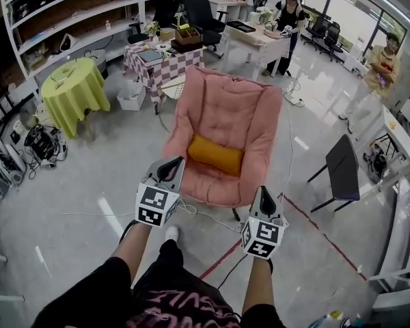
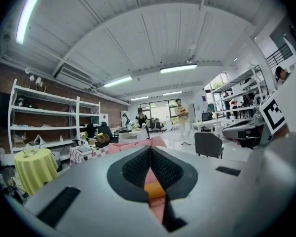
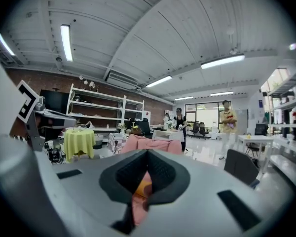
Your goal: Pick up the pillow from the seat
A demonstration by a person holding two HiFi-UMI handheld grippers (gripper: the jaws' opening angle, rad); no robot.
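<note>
An orange pillow (image 1: 216, 155) lies across the seat of a pink padded armchair (image 1: 222, 125) in the middle of the room. My left gripper (image 1: 174, 164) hovers just off the chair's front left edge, its jaws shut with nothing between them. My right gripper (image 1: 262, 195) hangs at the chair's front right corner, also shut and empty. In the left gripper view a sliver of the pillow (image 2: 154, 188) shows below the closed pads (image 2: 138, 169). The right gripper view shows the pillow (image 3: 143, 187) and pink seat through the same kind of gap.
A dark folding chair (image 1: 344, 169) stands to the right of the armchair. A yellow-draped round table (image 1: 74, 91) and a checkered table (image 1: 160, 61) stand behind left. Cables (image 1: 205, 214) and red tape lines cross the floor. Two people stand at the far desks.
</note>
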